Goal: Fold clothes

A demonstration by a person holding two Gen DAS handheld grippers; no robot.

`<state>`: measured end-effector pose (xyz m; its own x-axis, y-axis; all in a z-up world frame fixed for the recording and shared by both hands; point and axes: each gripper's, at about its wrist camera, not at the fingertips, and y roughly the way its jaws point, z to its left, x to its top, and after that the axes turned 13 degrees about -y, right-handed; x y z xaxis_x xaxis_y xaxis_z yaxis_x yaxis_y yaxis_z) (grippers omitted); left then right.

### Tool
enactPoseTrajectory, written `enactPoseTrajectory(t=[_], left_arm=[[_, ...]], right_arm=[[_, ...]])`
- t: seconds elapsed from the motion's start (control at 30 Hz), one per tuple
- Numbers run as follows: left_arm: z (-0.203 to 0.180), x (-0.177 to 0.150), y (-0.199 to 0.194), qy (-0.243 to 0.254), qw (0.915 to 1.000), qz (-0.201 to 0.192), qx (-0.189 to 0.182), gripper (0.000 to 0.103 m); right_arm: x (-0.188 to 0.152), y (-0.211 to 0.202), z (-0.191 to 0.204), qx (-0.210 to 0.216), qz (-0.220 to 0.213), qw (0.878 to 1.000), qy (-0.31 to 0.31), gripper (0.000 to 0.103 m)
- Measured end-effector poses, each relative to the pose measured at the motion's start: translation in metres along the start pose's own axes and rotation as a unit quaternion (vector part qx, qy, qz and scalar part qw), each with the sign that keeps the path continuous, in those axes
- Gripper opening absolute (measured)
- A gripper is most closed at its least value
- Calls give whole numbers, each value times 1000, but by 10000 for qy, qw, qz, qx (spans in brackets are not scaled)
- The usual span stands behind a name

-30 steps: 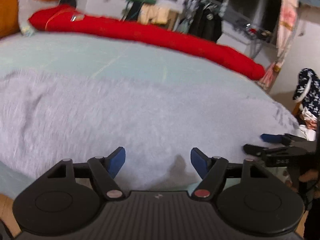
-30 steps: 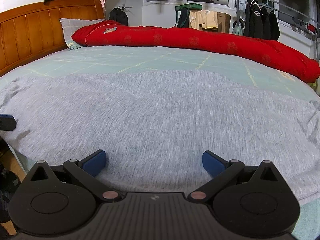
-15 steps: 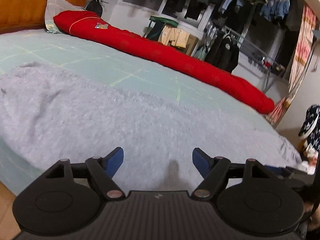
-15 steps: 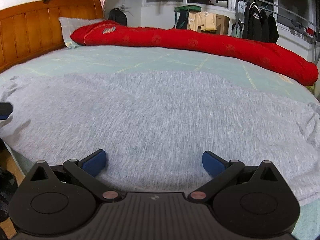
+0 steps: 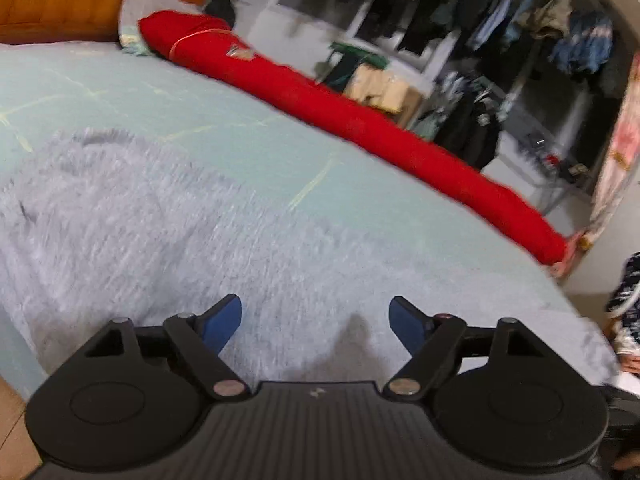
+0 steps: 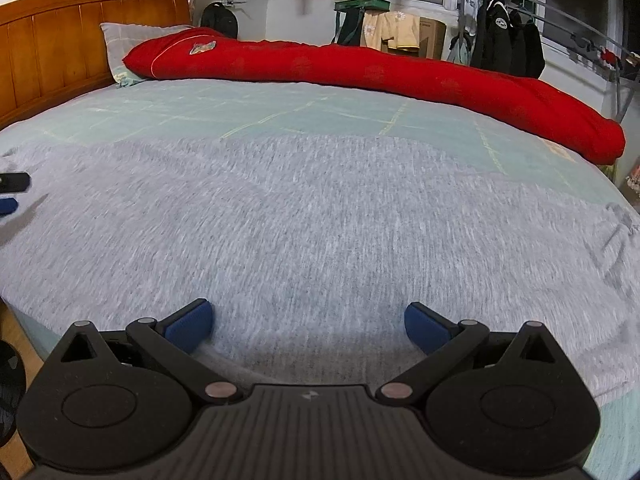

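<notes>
A large grey garment (image 6: 320,216) lies spread flat across the pale green bed (image 6: 304,112); in the left wrist view the same garment (image 5: 168,240) fills the lower left. My left gripper (image 5: 316,320) hovers over the garment's near edge, its jaws opening, with nothing between the blue pads. My right gripper (image 6: 308,326) stands wide open over the garment's near edge, the pads apart from the cloth. At the far left of the right wrist view the left gripper's fingertips (image 6: 10,192) poke in above the garment.
A long red rolled quilt (image 6: 380,76) lies along the bed's far side, with a pillow (image 6: 132,40) against the wooden headboard (image 6: 60,44). Hanging clothes and a rack (image 6: 508,40) stand beyond the bed. A patterned garment (image 5: 628,292) shows at the right edge.
The left gripper swung across the bed and rolled, its view tilting, and its jaws widened. The right gripper stayed put and open.
</notes>
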<state>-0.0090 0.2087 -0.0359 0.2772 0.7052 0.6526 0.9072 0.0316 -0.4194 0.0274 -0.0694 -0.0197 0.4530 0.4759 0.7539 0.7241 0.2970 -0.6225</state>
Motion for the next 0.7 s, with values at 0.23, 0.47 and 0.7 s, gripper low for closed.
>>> enactPoseTrajectory(t=[0.23, 0.47, 0.7], left_arm=[[46, 19, -79, -794, 9938, -777, -70, 83], [119, 8, -75, -2266, 9709, -773, -75, 83], [143, -2, -22, -3029, 9492, -429, -736, 83]], right_arm=[[-2, -1, -2, 19, -61, 10000, 28, 103], [-5, -2, -1, -15, -162, 9999, 36, 103], [-4, -3, -5, 122, -150, 9998, -27, 103]])
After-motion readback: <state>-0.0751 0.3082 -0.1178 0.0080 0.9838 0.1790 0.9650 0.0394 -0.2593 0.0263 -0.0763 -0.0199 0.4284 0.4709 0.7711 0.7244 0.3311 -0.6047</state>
